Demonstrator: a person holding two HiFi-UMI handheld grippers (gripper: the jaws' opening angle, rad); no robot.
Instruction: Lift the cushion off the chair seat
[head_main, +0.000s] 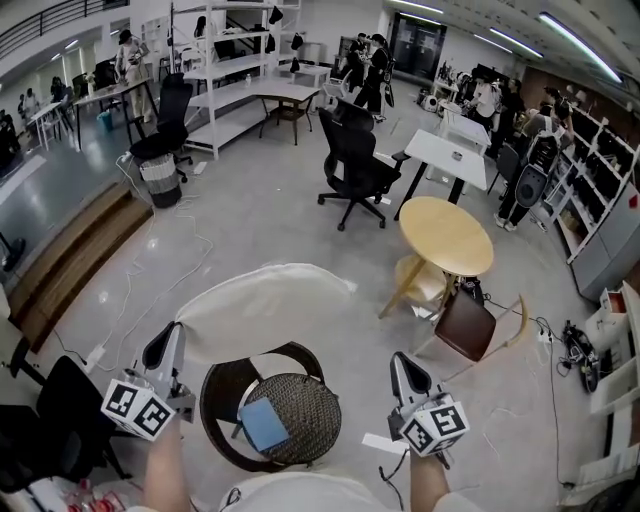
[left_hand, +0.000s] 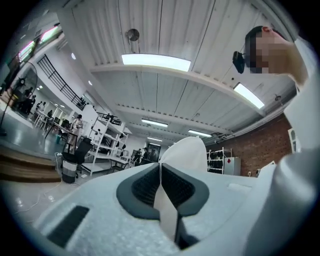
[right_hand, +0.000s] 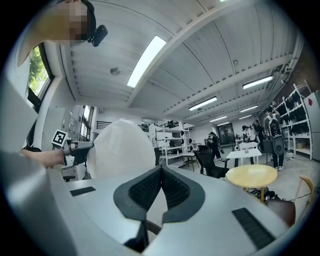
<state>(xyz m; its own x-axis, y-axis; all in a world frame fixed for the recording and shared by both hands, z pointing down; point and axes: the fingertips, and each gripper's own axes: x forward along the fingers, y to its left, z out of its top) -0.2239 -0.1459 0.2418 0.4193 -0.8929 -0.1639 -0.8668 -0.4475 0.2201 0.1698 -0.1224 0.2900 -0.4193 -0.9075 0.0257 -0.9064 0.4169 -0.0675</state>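
A white cushion hangs in the air over a dark round chair with a woven seat. My left gripper is shut on the cushion's left edge; in the left gripper view white fabric runs between its pads. My right gripper stands right of the chair, a little apart from the cushion's right end. Its pads meet at the tips, with only floor showing below them. The cushion fills the space just left of them.
A blue square thing lies on the woven seat. A round wooden table and a brown chair stand to the right, a black office chair farther ahead. Cables cross the floor at left. People stand at the far desks.
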